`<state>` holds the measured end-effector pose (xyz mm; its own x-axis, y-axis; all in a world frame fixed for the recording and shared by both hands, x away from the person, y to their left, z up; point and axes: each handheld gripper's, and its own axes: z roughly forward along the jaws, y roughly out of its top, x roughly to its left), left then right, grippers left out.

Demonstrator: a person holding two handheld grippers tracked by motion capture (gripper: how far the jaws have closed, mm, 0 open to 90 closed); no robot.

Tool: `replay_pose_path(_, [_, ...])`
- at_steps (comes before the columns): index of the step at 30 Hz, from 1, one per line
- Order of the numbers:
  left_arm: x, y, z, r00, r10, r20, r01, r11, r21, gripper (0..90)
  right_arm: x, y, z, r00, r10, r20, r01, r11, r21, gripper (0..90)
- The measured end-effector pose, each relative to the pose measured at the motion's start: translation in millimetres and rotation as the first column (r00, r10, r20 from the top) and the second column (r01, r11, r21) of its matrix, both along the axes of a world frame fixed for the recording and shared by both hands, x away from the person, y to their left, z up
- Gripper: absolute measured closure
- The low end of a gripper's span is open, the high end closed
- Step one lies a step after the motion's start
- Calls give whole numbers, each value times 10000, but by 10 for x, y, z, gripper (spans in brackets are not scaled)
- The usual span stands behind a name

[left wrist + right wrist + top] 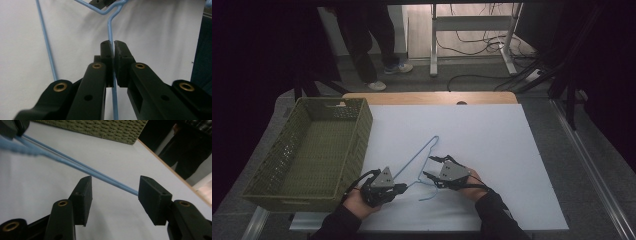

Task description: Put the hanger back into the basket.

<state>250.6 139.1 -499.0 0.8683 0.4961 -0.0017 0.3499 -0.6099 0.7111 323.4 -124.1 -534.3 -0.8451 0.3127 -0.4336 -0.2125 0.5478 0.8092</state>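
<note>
While the left gripper [113, 47] has its jaws pinched on the blue hanger [418, 161] low at centre of the desk [492, 135], the right gripper [113, 192] gapes wide around the wire; it probably needs to close next.

Both my tools are chunky black plastic. The left tool [401, 188] and right tool [432, 166] each carry a grey three-cornered plate on top, with black cables trailing back. Up close I see brass-ringed screw holes along the arms and blocky jaw pads. Sleeves are dark.
</note>
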Motion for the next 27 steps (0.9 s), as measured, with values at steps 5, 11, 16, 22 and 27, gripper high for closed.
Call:
replay_pose_path(5, [4,-5,-7,10000,-32,-50,31,10000,-9,869,-40,26,-43,9961,234,846,-164,9965,-817,414])
replay_pose_path(11, [2,-13,-9,9999,-132,-61,133,9999,36,869,-42,84,-82,9928,705,966,-607,9931,-1002,417])
replay_pose_path(16, [7,-6,-4,9998,-182,-128,181,9998,-93,868,-45,139,-76,9816,1068,1582,-871,9881,-1264,484])
replay_pose_path(22, [13,-16,-9,9998,-46,-211,43,9999,-135,858,-60,140,-52,9693,1285,2097,-996,9847,-1432,669])
replay_pose_path(27, [45,-10,7,9984,464,-335,-472,9986,-232,756,-66,159,-50,9654,1268,2280,-923,9834,-1562,686])
